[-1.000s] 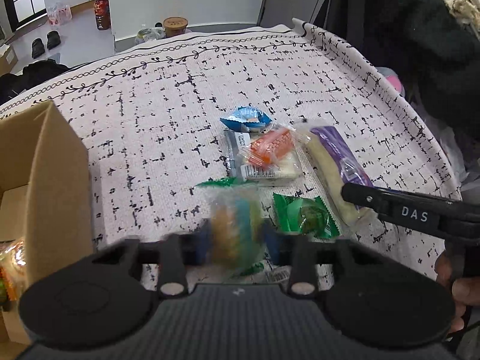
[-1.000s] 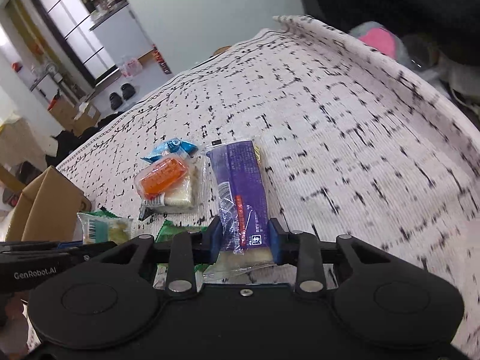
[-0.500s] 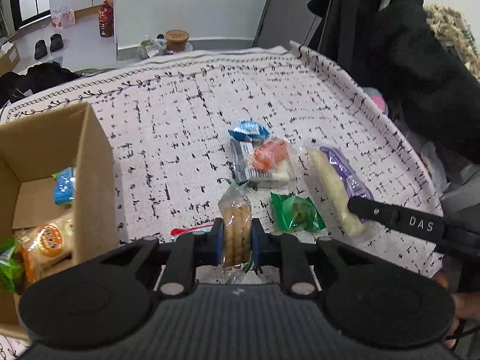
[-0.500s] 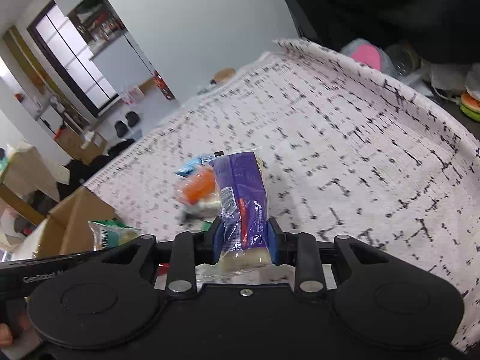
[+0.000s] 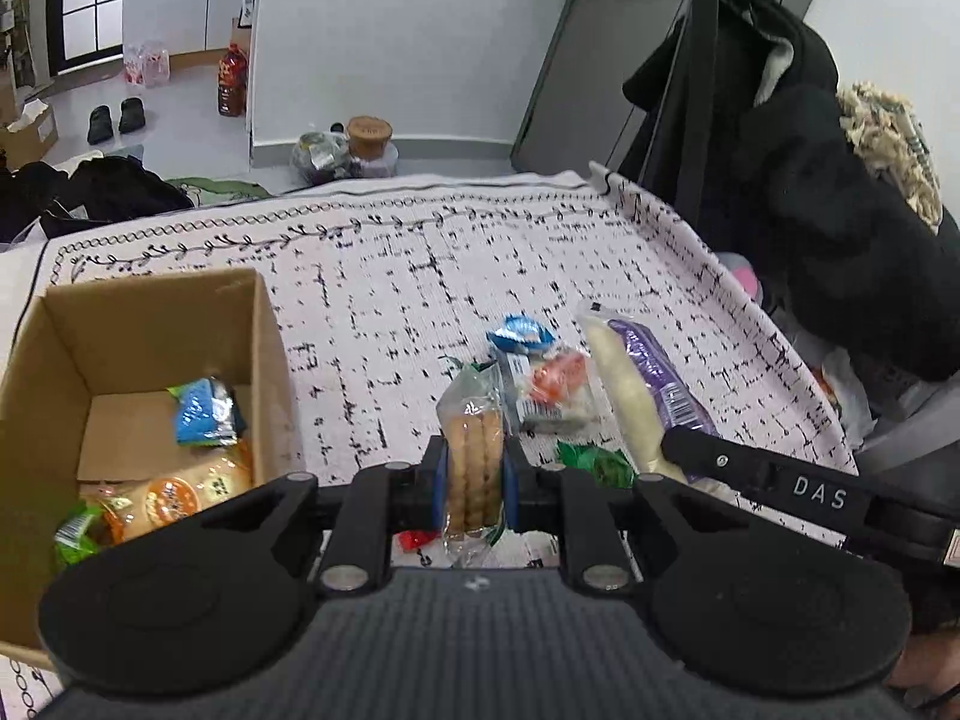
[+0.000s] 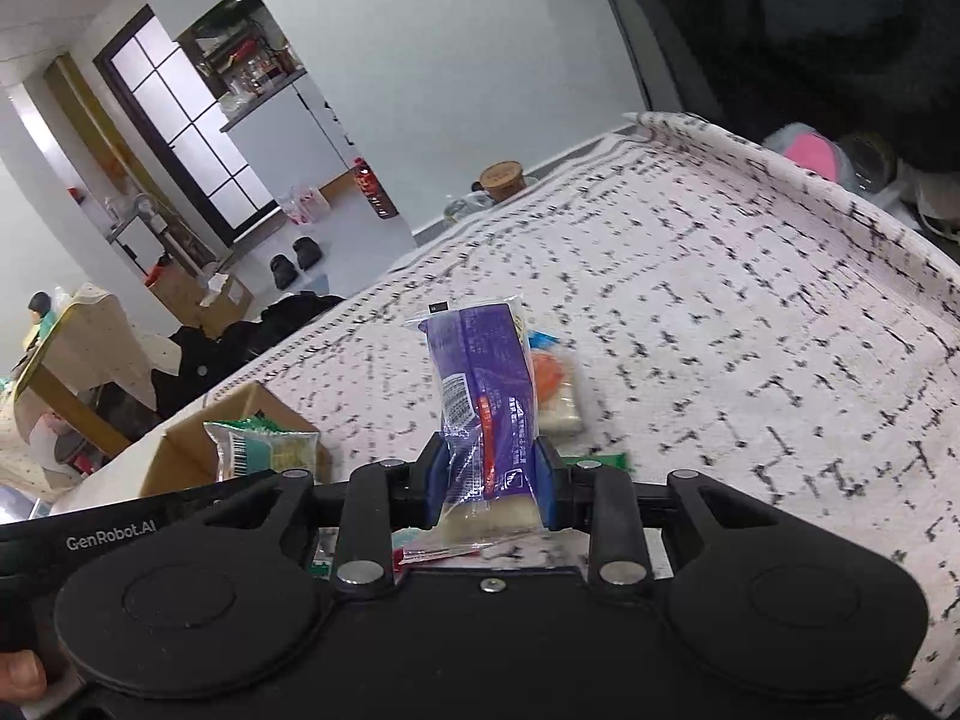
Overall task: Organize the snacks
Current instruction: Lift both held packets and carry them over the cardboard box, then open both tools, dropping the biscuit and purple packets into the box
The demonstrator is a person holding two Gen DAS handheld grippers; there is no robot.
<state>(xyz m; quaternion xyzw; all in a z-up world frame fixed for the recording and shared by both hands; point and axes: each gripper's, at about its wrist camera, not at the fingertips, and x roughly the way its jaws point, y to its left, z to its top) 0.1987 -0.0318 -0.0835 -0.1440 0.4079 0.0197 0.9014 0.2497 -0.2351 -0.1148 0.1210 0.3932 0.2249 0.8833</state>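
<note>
- Left gripper clamped on biscuit pack, raised near cardboard box.
- Right gripper clamped on purple packet, lifted above the tablecloth.

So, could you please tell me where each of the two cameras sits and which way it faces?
Left wrist: on the left gripper, looking down over the cardboard box and tablecloth; it holds a biscuit pack.
Right wrist: on the right gripper, facing across the tablecloth toward the doorway; it holds a purple-wrapped snack, with a thumb at the lower left.
Shared: box, both held snacks, orange snack, each other's gripper.
</note>
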